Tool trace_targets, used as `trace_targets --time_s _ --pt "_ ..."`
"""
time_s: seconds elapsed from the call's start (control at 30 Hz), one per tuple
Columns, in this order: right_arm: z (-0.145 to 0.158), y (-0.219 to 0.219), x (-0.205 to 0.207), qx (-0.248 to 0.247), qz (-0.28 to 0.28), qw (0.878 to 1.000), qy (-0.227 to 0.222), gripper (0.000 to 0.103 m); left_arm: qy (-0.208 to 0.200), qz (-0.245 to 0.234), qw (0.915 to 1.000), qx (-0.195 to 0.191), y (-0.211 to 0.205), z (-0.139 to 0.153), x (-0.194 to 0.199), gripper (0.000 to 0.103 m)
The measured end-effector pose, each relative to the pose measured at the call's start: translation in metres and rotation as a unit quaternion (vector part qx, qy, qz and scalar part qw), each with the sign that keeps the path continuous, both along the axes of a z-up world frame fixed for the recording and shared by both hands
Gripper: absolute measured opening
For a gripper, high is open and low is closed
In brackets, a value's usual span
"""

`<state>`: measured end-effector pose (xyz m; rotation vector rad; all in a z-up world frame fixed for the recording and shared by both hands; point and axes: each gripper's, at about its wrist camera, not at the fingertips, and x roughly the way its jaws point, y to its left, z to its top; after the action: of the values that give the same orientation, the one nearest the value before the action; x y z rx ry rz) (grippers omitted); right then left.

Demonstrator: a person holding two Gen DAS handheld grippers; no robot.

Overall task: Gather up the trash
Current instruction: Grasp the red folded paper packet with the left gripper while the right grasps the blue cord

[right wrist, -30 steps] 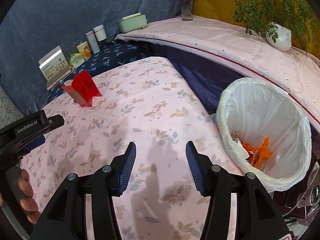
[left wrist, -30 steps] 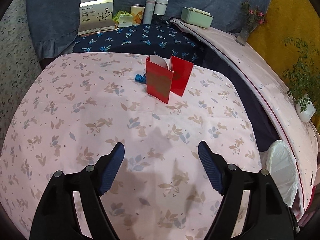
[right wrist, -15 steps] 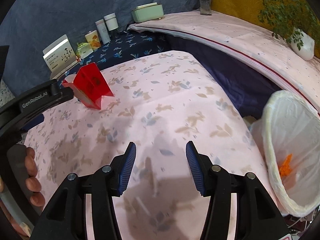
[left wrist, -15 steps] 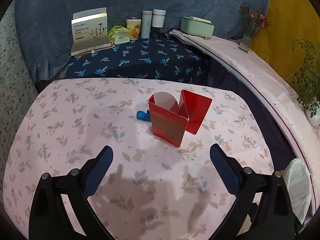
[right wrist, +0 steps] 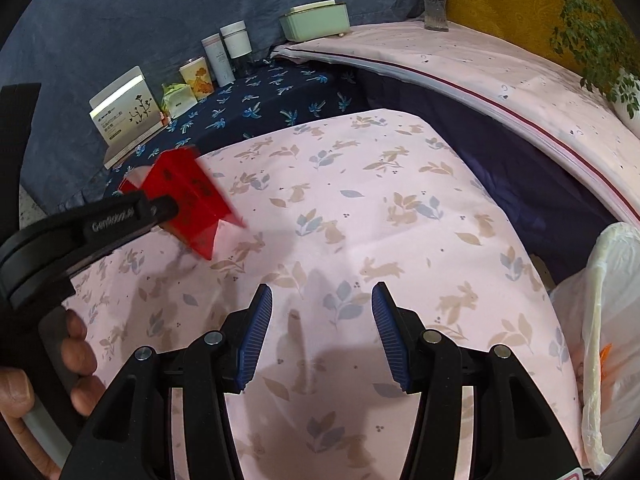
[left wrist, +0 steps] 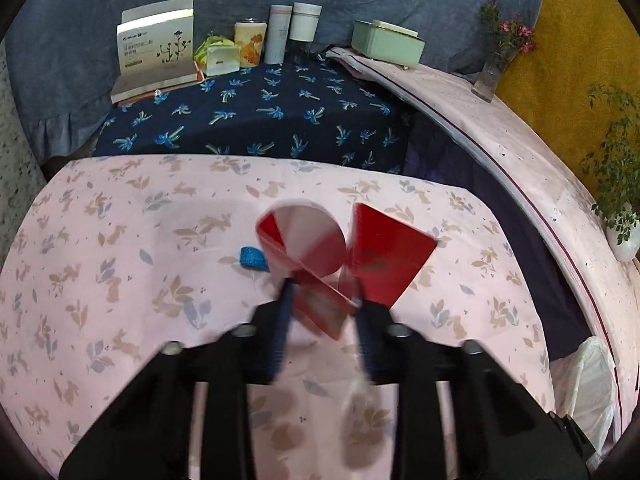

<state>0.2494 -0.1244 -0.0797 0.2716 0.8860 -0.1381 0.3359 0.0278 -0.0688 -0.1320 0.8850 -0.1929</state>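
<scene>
left gripper [left wrist: 322,304] sits low over the pink leaf-and-rabbit printed cloth desk [left wrist: 120,264], jaws just closing in from wide, now narrow with the near corner of the red folded cardboard carton [left wrist: 320,276] between them; motion blur hides whether the pads press yet, though they look to be at its sides. the grip goes to the lower corner, probably because that is the stiffest, narrowest part of an open carton that would buckle if pinched across its mouth. carton: thin glossy card, red outside, pale inside, a rounded flap standing at the back and a flat red panel splayed to the right; it stands on the cloth toward the desk's far half. just beside its left edge lies a small blue knitted scrap [left wrist: 253,258], soft and ribbed, touching the cloth only; likely further trash. right gripper [right wrist: 322,334] hovers over bare cloth, jaws half open, nothing between them, ribbed blue pads facing each other; judged as idle and ready. from the right wrist view the carton [right wrist: 188,200] shows partly behind the left gripper's black arm, with a hand [right wrist: 48,376] on the handle. white plastic-lined bin [right wrist: 604,340] stands off the desk's right edge, thin crinkled bag, something orange inside; well apart from the carton, so the carry runs across the desk. cloth is smooth, matte, faintly shadowed.
</scene>
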Motion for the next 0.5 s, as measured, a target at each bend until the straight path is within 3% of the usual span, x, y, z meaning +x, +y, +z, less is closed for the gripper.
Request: trace_targets --time_s 0.07,0.13,0.3,0.5 --pt "0.001 0.005 0.002 -0.001 0.004 1.0 -0.001 0.051 -0.003 0.006 0.9999 -0.008 0.008 0.002 -0.006 0.01" --pt "0.003 0.01 0.003 -0.001 0.009 1.0 -0.003 0.051 -0.009 0.013 0.9998 -0.013 0.018 0.007 -0.013 0.008" --pt "0.01 0.03 0.008 0.002 0.025 1.0 -0.009 0.051 -0.022 0.041 0.9986 -0.025 0.048 0.027 -0.025 0.007" --pt "0.018 0.063 0.028 0.003 0.06 0.998 -0.013 0.051 -0.041 0.074 0.9964 0.004 0.084 0.046 -0.021 0.007"
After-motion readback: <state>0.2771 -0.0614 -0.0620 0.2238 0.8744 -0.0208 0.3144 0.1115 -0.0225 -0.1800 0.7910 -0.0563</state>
